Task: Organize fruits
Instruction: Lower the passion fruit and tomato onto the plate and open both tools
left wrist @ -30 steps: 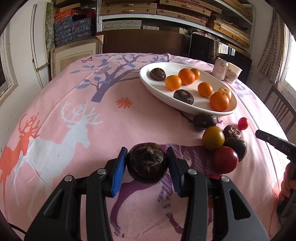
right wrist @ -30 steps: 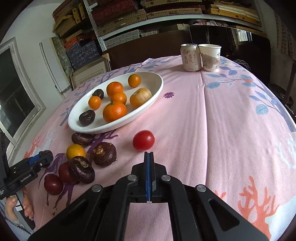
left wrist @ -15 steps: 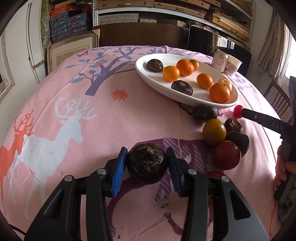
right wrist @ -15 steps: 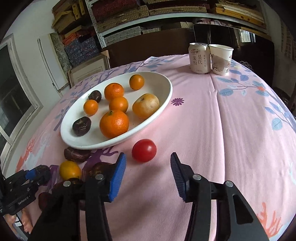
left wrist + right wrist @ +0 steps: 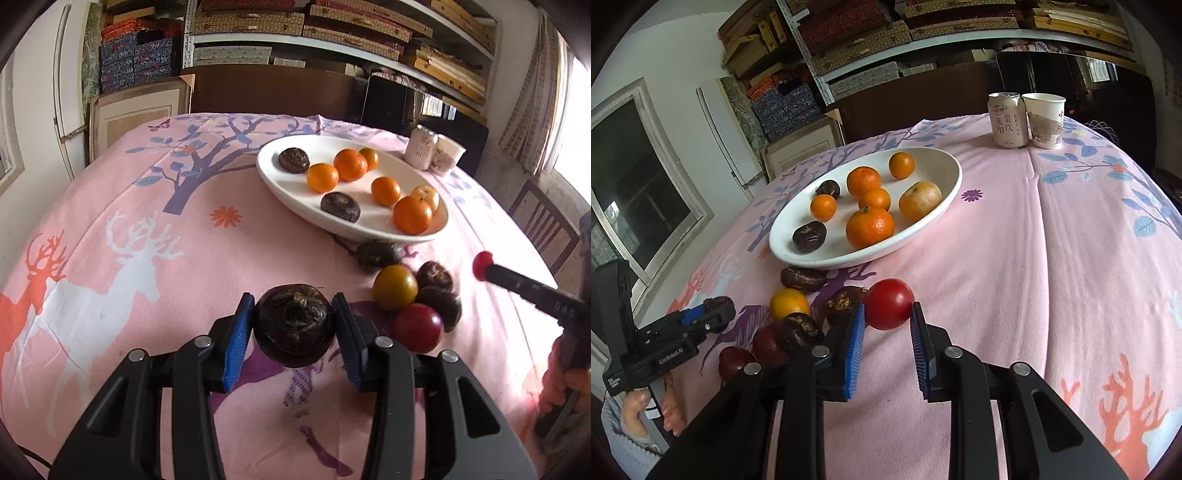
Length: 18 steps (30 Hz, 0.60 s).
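Observation:
My left gripper (image 5: 294, 326) is shut on a dark brown round fruit (image 5: 293, 325) and holds it above the pink cloth. My right gripper (image 5: 887, 317) has its blue pads on both sides of a red tomato (image 5: 888, 303); they touch or nearly touch it. The white oval plate (image 5: 273, 181) holds several oranges, two dark fruits and a yellowish one; it also shows in the right wrist view (image 5: 945, 206). Between plate and grippers lies a cluster: a yellow fruit (image 5: 394, 287), a red fruit (image 5: 417, 327) and dark fruits (image 5: 376, 253).
A drink can (image 5: 1005, 119) and a paper cup (image 5: 1045, 120) stand at the table's far side. A wooden chair (image 5: 543, 229) is at the right edge. Shelves with boxes line the back wall. The pink printed cloth (image 5: 147, 229) covers the round table.
My right gripper opened, moved forward to the red tomato and has narrowed around it. My left gripper kept hold of the dark fruit and rose slightly.

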Available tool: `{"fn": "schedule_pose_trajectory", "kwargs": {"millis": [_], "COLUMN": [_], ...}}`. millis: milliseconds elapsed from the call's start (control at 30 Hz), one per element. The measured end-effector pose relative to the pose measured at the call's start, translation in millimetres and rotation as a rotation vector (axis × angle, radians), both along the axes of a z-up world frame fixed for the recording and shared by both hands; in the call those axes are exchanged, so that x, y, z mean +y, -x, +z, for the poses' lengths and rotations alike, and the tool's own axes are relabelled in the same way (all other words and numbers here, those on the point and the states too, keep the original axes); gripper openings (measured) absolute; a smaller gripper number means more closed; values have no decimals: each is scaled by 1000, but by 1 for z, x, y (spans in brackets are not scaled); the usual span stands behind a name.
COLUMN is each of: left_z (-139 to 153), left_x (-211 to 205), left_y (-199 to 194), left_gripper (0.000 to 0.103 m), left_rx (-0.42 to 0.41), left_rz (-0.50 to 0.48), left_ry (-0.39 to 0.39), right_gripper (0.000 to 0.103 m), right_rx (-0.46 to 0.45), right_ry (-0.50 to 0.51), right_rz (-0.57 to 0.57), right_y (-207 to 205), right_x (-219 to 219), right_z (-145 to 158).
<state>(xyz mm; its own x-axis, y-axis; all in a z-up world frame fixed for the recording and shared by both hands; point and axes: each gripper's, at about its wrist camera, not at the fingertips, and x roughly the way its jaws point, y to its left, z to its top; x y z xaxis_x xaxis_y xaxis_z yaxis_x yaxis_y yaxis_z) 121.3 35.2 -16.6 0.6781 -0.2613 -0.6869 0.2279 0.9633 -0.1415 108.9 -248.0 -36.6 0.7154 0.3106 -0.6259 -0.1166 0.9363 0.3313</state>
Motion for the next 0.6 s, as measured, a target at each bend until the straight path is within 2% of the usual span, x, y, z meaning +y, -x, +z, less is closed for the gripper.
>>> {"fn": "schedule_pose_trajectory", "kwargs": {"millis": [67,300,433,600], "left_z": [12,46,38,15], "left_x": [-2,-34,-54,-58], "left_y": [-9,-62,-94,-121], "left_gripper": [43,43,43,43], "left_rx": [-12,-80,-71,-24], "left_rz": [-2,5,8,8], "left_ry": [41,2,-33,-34], "right_gripper": [25,25,25,25], "right_rx": [-19,-40,-35,-13], "right_ry": [-4,-48,-38,-43], "right_rz": [-8,-14,-10,8], "right_y": [-3,-42,-79,-121], "right_x": [-1,-3,10,33], "right_z": [7,39,45,32]}}
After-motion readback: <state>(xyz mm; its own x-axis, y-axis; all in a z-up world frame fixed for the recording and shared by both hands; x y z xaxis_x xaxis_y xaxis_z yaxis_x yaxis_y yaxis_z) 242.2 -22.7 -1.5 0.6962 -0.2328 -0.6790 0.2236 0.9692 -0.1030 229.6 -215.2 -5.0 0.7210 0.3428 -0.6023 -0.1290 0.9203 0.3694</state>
